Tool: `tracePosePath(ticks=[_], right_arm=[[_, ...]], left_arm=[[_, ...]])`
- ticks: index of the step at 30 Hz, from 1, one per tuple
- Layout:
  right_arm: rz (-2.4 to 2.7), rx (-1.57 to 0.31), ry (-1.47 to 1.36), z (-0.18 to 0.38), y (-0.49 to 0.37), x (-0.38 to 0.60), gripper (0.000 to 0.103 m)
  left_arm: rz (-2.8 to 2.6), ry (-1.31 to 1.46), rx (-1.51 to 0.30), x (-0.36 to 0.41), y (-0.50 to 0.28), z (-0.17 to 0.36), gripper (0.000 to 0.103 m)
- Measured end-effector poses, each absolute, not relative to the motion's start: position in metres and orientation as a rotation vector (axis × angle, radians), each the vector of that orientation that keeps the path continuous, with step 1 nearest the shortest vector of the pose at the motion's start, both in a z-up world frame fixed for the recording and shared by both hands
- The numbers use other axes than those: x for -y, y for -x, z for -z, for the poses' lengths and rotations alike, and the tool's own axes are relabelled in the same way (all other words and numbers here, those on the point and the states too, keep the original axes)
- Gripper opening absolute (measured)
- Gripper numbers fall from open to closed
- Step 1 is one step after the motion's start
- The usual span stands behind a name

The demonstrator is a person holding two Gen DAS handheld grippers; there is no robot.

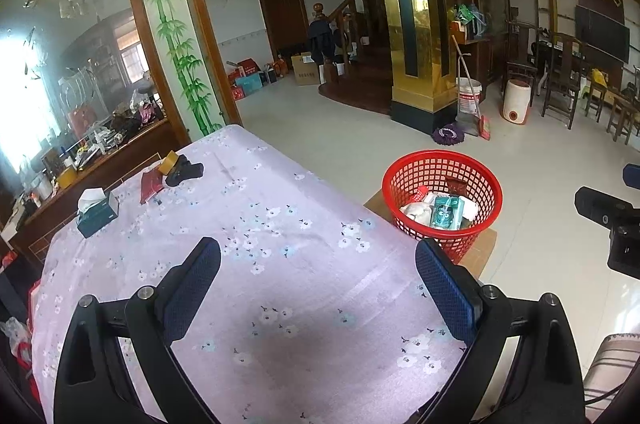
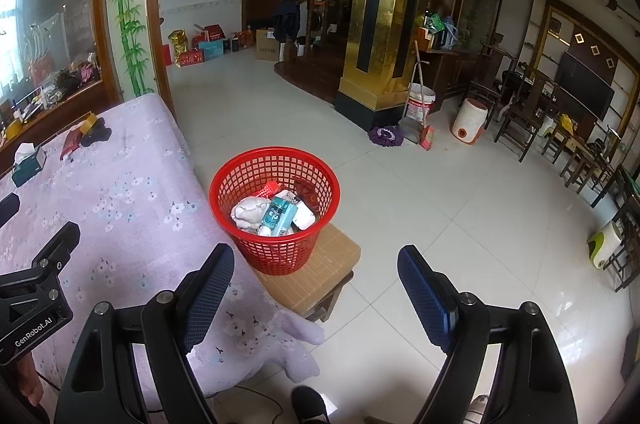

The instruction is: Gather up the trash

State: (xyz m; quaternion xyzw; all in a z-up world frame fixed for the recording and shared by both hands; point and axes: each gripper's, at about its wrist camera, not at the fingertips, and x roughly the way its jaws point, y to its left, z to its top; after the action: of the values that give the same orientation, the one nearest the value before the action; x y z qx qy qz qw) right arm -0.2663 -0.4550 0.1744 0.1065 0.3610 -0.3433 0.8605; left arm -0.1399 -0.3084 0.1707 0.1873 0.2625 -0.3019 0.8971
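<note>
A red mesh basket (image 1: pixel 442 201) (image 2: pixel 275 207) stands on a cardboard-topped stool (image 2: pixel 320 272) beside the table's right edge. It holds several pieces of trash: a crumpled white wad (image 2: pixel 249 214), a teal carton (image 2: pixel 277 216) and other packs. My left gripper (image 1: pixel 318 268) is open and empty above the floral tablecloth (image 1: pixel 256 244). My right gripper (image 2: pixel 316 274) is open and empty, hovering over the table corner and floor, just in front of the basket. The left gripper's body also shows at the left edge of the right wrist view (image 2: pixel 32 296).
At the table's far end lie a tissue box (image 1: pixel 96 212) (image 2: pixel 27 159), a red packet (image 1: pixel 151 185), a tape roll (image 1: pixel 170 161) and a black object (image 1: pixel 185 172). A gold pillar (image 1: pixel 416 23), bucket and broom (image 1: pixel 470 95), and wooden chairs (image 2: pixel 520 115) stand on the tiled floor.
</note>
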Motion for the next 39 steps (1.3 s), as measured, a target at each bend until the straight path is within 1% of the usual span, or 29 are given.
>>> tracePosePath(ticks=[39], right_arm=[[0.721,-0.796,-0.223,-0.164,0.265,0.46,0.088]], left_arm=[[0.651,-0.393,-0.577,0.313,0.139,-0.16,0.097]])
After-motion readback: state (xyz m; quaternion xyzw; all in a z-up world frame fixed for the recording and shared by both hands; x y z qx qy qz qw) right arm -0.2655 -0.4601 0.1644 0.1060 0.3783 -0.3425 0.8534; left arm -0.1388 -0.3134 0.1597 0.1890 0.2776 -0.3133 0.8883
